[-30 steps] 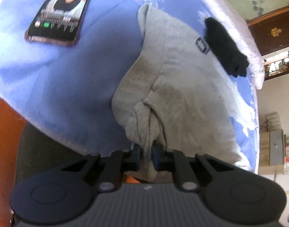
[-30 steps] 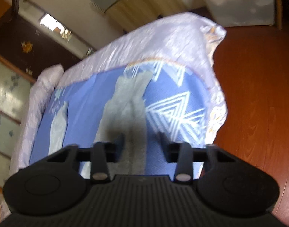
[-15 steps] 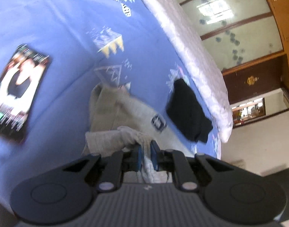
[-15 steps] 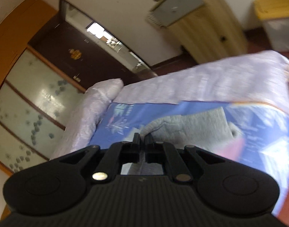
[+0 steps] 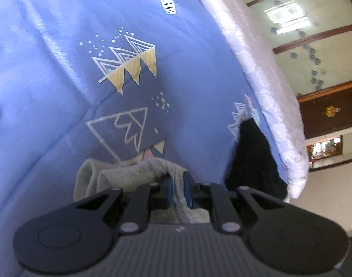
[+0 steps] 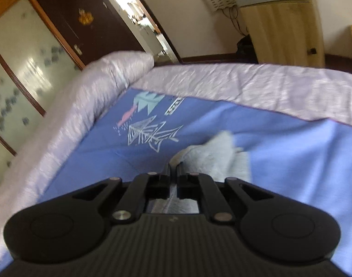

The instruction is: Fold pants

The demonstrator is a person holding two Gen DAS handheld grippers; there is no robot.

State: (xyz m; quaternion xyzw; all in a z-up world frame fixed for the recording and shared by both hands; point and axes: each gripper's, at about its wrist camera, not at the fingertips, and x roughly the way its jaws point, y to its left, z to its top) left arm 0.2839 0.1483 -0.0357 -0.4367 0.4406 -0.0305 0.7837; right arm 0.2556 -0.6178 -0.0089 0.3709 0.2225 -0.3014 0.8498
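Left gripper [image 5: 177, 188] clamped on grey pants [image 5: 139, 173]; right gripper [image 6: 173, 176] pinched narrow on same fabric, above blue bedspread [image 5: 60, 80]. Carry both held edges level across bedspread, clear of black garment [image 5: 254, 161]; lay flat before release.

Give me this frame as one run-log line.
left gripper: shut on grey pants | right gripper: shut on grey pants | black garment: beside

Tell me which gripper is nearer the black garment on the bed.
Left. The left gripper, shut on the grey pants, sits just beside the black garment. The right gripper pinches pants too, but its view shows no black garment.
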